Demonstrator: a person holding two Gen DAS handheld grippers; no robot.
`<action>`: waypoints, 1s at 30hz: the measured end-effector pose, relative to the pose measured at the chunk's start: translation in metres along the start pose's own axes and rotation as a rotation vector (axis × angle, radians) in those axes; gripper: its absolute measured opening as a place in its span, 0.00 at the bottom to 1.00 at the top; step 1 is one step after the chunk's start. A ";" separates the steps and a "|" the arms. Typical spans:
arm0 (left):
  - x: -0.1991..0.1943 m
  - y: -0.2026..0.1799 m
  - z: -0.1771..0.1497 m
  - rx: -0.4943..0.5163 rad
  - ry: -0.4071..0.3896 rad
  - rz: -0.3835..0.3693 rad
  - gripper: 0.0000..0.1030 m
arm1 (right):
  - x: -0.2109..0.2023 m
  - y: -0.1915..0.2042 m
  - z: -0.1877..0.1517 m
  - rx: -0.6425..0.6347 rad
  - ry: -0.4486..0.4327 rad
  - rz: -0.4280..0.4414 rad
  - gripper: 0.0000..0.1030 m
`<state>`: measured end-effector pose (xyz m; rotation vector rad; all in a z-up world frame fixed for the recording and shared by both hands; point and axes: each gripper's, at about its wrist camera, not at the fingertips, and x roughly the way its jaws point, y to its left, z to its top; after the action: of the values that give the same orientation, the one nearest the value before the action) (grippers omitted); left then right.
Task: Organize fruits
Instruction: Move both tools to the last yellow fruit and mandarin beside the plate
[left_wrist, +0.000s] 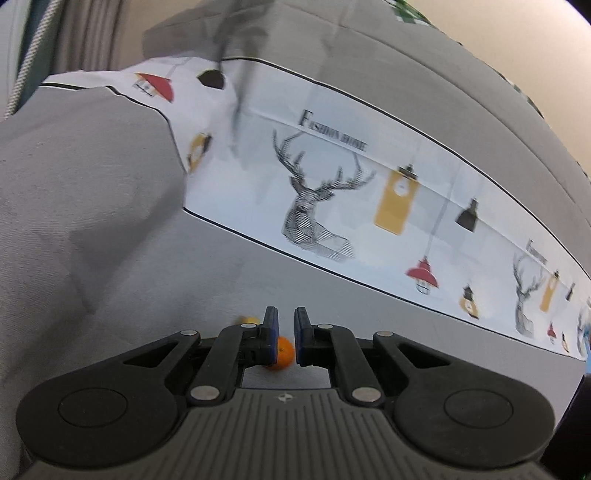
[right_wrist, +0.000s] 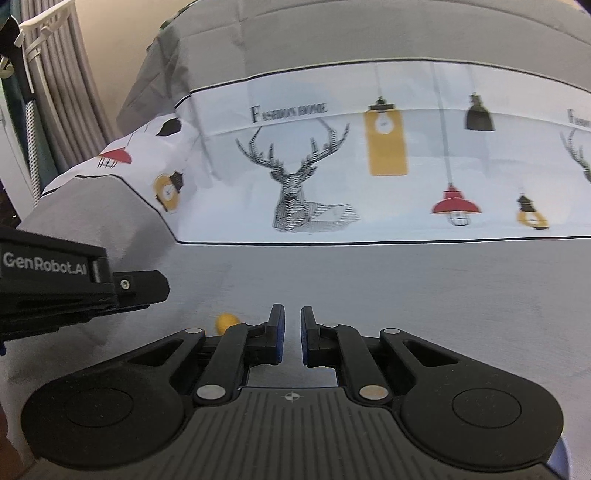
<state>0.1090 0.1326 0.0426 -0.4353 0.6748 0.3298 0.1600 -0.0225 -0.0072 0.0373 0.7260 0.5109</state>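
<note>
Here, both claws (left_wrist: 286, 334) (right_wrist: 292, 336) closed, downward-tilted.

The bedspread (right_wrist: 369, 280) is showing as matt grey woven cloth, smooth in the near part and creasing at left. Its far white band (right_wrist: 332, 166) is looking like thinner, smoother printed cloth, with fold lines running across it. The left gripper (left_wrist: 286, 339) and the right gripper (right_wrist: 291, 338) are appearing as matt black plastic, with ribbed grey plastic bodies and small shiny metal pins at the joints; their pads (right_wrist: 280, 339) are looking like dull blue rubber. The orange (left_wrist: 284, 356) is gleaming faintly, its skin slightly glossy. The yellow fruit (right_wrist: 226, 322) is blurring too much to judge. At far left, the curtain (right_wrist: 62, 92) is hanging as pleated grey cloth.
</note>
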 end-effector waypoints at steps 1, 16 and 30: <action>0.001 0.001 -0.002 0.024 -0.018 0.015 0.09 | 0.005 0.002 0.001 -0.002 0.008 0.006 0.09; 0.040 0.051 -0.008 -0.124 0.097 0.104 0.09 | 0.071 0.007 0.007 0.028 0.191 0.061 0.48; 0.064 0.062 -0.010 -0.131 0.160 0.128 0.10 | 0.100 0.016 -0.002 -0.052 0.269 0.102 0.36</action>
<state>0.1245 0.1910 -0.0239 -0.5488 0.8423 0.4656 0.2153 0.0369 -0.0680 -0.0438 0.9766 0.6394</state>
